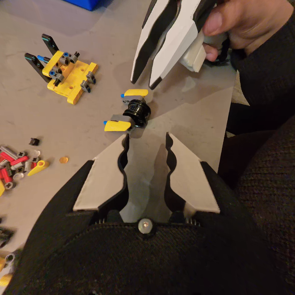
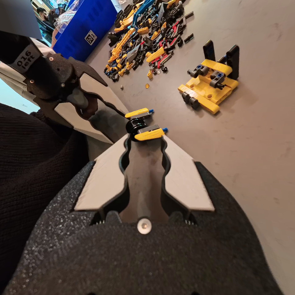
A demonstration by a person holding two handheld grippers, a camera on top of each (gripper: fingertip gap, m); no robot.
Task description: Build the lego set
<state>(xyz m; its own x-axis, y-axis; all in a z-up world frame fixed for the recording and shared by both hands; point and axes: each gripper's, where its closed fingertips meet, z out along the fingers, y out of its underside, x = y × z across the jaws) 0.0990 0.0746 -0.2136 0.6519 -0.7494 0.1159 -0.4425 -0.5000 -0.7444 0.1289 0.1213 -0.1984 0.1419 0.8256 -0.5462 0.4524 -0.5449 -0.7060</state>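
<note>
My left claw (image 1: 146,135) is spread wide, nothing between its fingers. The small black wheel with grey beams and yellow curved panels on both ends (image 1: 135,111) lies on the grey table (image 1: 191,119) just ahead of it; the left fingertip (image 1: 126,137) sits right at the nearer yellow panel, contact unclear.

My right claw (image 2: 146,138) is also wide and holds nothing. The wheel piece (image 2: 140,126) lies right at its tips; the nearer yellow panel spans the gap between them. Touching or not, I cannot tell.

Left wrist view: right claw (image 1: 142,85) angled down from above, tips near the far yellow panel, a hand (image 1: 239,27) on its grip. Yellow plate assembly with black upright beams and grey connectors (image 1: 63,71) well apart on the table.

Only the right wrist view shows the full heap of loose yellow, black, red and blue building pieces (image 2: 146,39), the blue bin (image 2: 84,28) behind it, and the left claw (image 2: 121,127) reaching the wheel piece from the other side.
</note>
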